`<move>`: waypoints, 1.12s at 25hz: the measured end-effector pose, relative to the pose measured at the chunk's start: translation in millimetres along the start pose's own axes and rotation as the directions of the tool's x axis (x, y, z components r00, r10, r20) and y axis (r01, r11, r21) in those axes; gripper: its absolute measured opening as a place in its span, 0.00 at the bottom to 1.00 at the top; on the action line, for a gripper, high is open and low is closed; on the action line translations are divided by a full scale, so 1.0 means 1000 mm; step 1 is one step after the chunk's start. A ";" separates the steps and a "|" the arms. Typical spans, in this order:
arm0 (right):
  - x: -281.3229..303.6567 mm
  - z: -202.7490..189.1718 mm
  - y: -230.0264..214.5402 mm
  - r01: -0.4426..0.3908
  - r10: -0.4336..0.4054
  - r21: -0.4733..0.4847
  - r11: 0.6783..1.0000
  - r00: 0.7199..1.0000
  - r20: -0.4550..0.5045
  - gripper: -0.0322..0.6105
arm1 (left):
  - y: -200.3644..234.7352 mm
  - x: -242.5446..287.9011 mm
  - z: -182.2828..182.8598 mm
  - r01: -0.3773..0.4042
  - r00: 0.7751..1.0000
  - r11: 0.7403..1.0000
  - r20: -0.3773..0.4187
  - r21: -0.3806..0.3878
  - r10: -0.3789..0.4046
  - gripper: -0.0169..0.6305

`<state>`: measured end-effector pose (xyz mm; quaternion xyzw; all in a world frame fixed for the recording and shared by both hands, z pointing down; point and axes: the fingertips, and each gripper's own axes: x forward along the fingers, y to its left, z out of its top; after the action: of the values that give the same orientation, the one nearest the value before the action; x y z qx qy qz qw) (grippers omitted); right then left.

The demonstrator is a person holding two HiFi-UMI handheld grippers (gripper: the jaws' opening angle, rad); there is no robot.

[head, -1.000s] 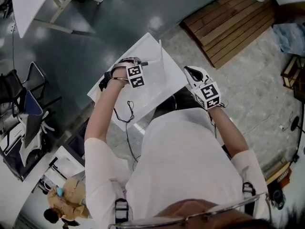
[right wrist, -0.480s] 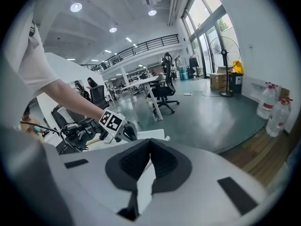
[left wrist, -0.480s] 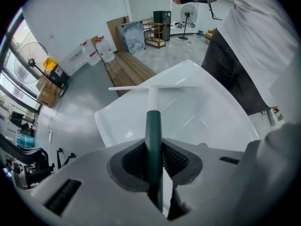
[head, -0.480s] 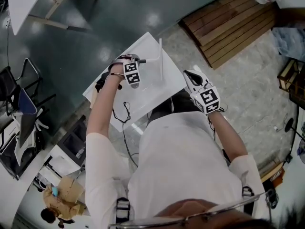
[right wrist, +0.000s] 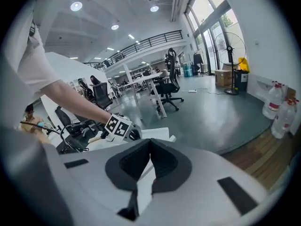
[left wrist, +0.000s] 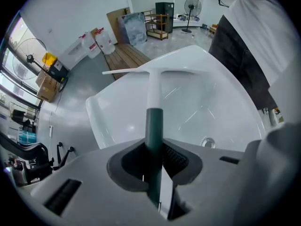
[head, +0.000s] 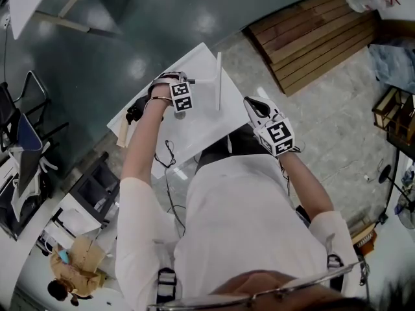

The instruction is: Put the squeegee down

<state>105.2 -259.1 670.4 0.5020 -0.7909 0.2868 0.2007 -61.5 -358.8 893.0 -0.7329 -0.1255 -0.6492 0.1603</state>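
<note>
1. Left gripper point(head: 177, 87) point(left wrist: 154, 150): it points straight down over the white basin point(head: 194, 127) point(left wrist: 117, 121). Its jaws are partly closed and clamp the dark green handle of the squeegee point(head: 218, 83) point(left wrist: 154, 91).
2. Squeegee: its white shaft runs from the jaws out above the basin's bowl. Its long white blade lies crosswise at the basin's far rim; whether it touches the rim cannot be told.
3. Drain point(left wrist: 207, 141): set in the basin's floor, beside the handle.
4. Right gripper point(head: 251, 103) point(right wrist: 150, 144): beside the basin's near corner, angled downward, with the jaws closed together and nothing between them.
5. Wooden pallet point(head: 311, 34): on the floor beyond the basin.
</note>
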 end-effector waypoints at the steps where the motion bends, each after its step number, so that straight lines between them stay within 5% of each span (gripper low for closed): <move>1: 0.003 0.000 0.001 -0.006 0.006 -0.003 1.000 1.000 -0.005 0.06 | 0.000 0.001 0.000 0.003 1.000 1.000 -0.003 -0.007 -0.003 0.14; 10: 0.030 -0.006 0.021 -0.074 0.073 -0.033 0.997 0.996 -0.044 0.06 | 0.004 0.000 0.001 -0.028 1.000 0.999 0.006 -0.043 0.029 0.15; 19: 0.031 -0.003 0.018 -0.073 0.071 -0.036 0.997 0.996 -0.049 0.06 | 0.011 -0.006 -0.008 -0.080 0.997 0.993 -0.015 -0.085 0.079 0.28; 28: 0.022 0.005 0.023 -0.086 0.085 -0.062 0.994 0.996 -0.032 0.06 | 0.018 -0.047 0.022 -0.167 0.976 0.974 0.113 -0.153 0.185 0.28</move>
<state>75.3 -269.8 674.5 0.4568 -0.8174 0.2771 0.2154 -40.7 -365.6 842.5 -0.7903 -0.0232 -0.5920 0.1564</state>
